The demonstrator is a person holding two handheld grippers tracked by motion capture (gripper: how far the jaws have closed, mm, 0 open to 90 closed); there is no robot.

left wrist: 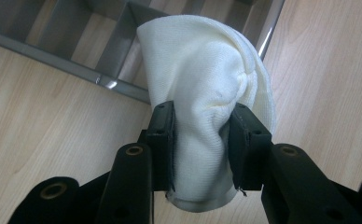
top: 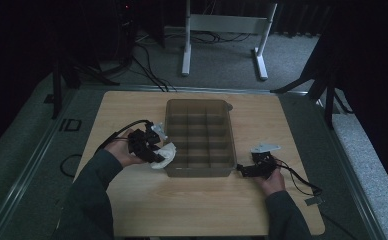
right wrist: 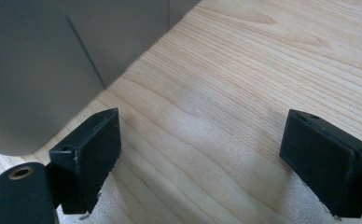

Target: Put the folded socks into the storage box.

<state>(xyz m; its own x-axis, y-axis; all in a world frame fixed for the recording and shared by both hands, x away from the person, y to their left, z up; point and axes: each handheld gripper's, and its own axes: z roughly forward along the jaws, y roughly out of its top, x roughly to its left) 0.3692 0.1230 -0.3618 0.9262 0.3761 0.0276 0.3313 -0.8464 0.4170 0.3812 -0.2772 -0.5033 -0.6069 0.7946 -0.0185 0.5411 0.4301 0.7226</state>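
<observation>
My left gripper has its jaws closed on a white knitted cloth, pinching it near one end so the bundle bulges out past my fingertips. Its long axis runs straight on from the jaws toward the grey compartment tray, whose near wall and corner lie just beyond the cloth's far end. In the high view the cloth sits at the tray's left wall, near the front corner, seemingly touching the tray. I would judge the coming move to be a short lift and carry rightward over that wall into one of the front-left compartments.

My right gripper rests at the tray's front right corner with its jaws spread wide and nothing between them; its own view shows bare wooden table between the pads, the tray wall just left of them. The left hand is plainly the nearer one to the cloth.

The tray's dividers are dim from above, and I cannot tell whether any compartment already holds something. The cloth's underside is hidden, as is whether it touches the table.
</observation>
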